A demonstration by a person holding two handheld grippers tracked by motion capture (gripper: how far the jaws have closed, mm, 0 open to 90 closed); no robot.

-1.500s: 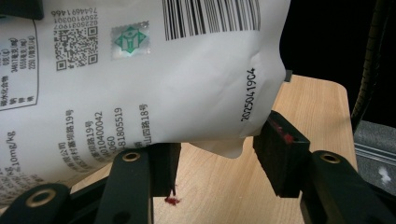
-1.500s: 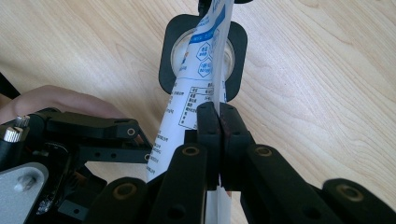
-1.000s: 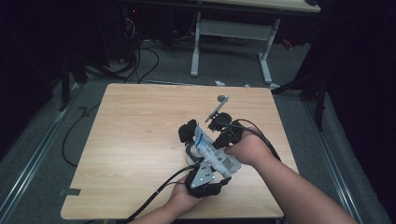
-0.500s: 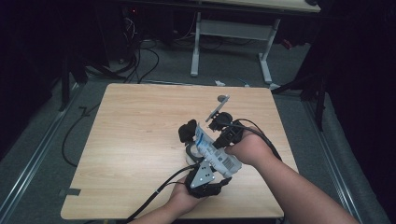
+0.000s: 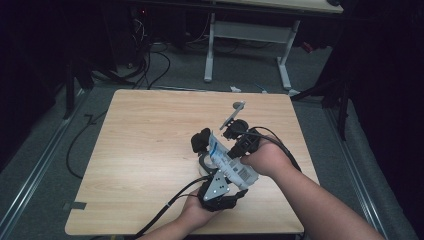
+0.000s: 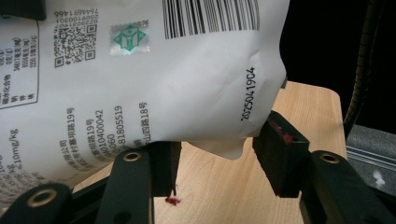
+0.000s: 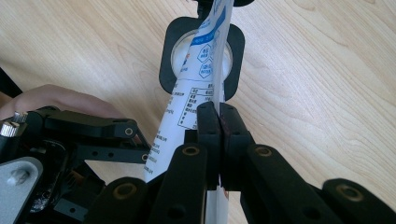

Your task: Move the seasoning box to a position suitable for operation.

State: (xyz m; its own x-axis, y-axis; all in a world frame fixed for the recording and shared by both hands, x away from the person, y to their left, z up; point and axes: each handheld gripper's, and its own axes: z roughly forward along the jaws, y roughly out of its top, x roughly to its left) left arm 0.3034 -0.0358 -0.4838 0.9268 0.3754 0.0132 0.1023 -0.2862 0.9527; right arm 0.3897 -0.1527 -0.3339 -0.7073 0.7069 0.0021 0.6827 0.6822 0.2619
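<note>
Both grippers are on a white printed pouch (image 5: 231, 166) held up off the wooden table (image 5: 140, 150), near its front right part. The right gripper (image 7: 218, 119) has its jaws pinched tight on the pouch's thin edge. The left gripper (image 6: 215, 161) has its jaws spread apart around the pouch's bottom corner, so not clamping it. Underneath sits a black square holder (image 7: 233, 51) with a round white middle.

A light wooden table with rounded corners (image 5: 140, 150) on grey floor; a black square holder with a white round centre (image 7: 171, 60) lies on it
</note>
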